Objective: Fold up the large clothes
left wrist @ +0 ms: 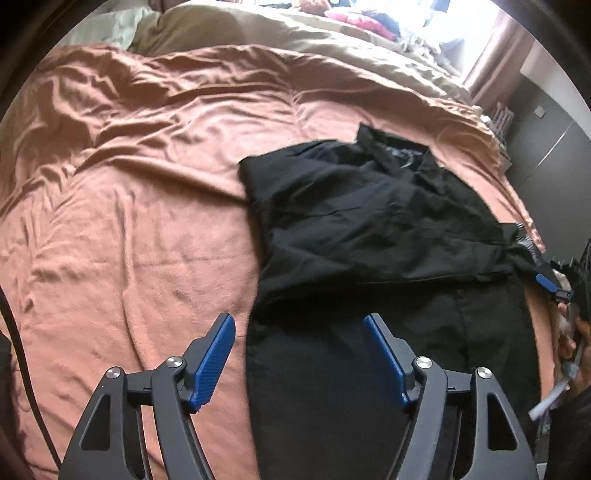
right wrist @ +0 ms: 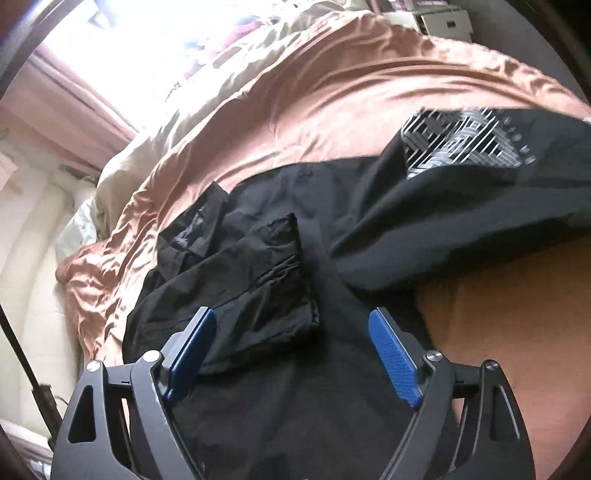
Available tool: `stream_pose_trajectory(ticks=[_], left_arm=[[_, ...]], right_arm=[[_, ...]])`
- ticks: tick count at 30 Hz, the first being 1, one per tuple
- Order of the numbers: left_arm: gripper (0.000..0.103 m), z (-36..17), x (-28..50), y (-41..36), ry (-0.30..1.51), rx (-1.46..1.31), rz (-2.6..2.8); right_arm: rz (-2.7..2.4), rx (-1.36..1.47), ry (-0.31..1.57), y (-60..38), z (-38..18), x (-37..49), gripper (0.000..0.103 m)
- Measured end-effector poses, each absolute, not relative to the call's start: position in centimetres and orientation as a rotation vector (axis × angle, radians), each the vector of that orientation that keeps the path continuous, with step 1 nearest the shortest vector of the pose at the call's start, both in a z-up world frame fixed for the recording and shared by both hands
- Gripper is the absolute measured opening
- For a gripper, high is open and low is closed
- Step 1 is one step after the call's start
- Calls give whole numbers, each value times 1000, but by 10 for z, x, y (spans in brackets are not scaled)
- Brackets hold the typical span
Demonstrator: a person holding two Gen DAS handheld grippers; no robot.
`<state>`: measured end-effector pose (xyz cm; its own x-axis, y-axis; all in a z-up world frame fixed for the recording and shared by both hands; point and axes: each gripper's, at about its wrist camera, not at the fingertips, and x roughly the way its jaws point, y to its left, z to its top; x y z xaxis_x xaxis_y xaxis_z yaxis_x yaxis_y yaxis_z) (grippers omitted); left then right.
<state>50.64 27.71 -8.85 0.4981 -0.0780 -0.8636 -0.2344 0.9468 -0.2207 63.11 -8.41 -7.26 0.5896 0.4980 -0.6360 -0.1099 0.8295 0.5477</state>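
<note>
A large black garment [left wrist: 369, 221] lies spread on the salmon bedspread [left wrist: 129, 184], its upper part folded over the lower. My left gripper [left wrist: 298, 319] hovers open over the garment's near left edge, with nothing between its pads. In the right wrist view the right gripper [right wrist: 291, 313] is also open and holds nothing, above the black cloth [right wrist: 295, 369]. A sleeve with a gathered cuff [right wrist: 280, 273] lies folded across the body just ahead of it. A black-and-white patterned lining [right wrist: 461, 140] shows at the far right. One blue pad [left wrist: 546, 281] of the right gripper shows by the garment's right corner.
A beige duvet [left wrist: 295, 33] and pillows [left wrist: 107, 33] lie at the far side of the bed, with bright clothes [left wrist: 358, 18] beyond. A curtain [right wrist: 85, 92] hangs by the bright window. A dark cabinet [left wrist: 546, 147] stands to the right. A person's hand [left wrist: 570, 343] is at the right edge.
</note>
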Motion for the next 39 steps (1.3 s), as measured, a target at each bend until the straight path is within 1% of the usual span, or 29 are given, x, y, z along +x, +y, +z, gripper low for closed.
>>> stream_pose_trajectory(ticks=[3,8,9,10,12,16,18,21,27,32,33,35,38,39], left_arm=[[73,-75,504,264,1027,-326,80],[74,-57,503,237,1006,-320,48],[74,-54,504,230,1001,-320,40],[74,-51,506,223,998,-318,35],[74,-46,510,210,989,-310,25],[74,-39,519,184,981,-310,4],[74,-38,525,171,981,-302,-4],[74,-40,535,150,989,-282,-14],[74,-48,556,116,993,-256,-33],[74,-61,575,87,1019,-214,-48],[74,-64,579,82,1025,-206,-52],[74,-68,584,72,1033,-191,-59],[74,-72,592,60,1039,-170,-72],[74,-73,594,56,1041,-164,-78]], right_arm=[[317,452,830,-105,-65,607,84],[239,498,807,-148,-67,577,84],[228,518,799,-160,-66,569,81],[218,532,796,-170,-67,565,76],[202,569,788,-188,-71,556,71],[160,636,768,-229,-75,535,71],[140,673,755,-249,-80,528,70],[120,722,739,-274,-87,519,64],[92,825,714,-317,-109,510,62],[90,920,709,-334,-132,515,59],[94,933,706,-336,-135,517,55],[93,948,704,-337,-141,519,52],[79,974,703,-339,-148,523,42],[71,983,702,-340,-150,527,33]])
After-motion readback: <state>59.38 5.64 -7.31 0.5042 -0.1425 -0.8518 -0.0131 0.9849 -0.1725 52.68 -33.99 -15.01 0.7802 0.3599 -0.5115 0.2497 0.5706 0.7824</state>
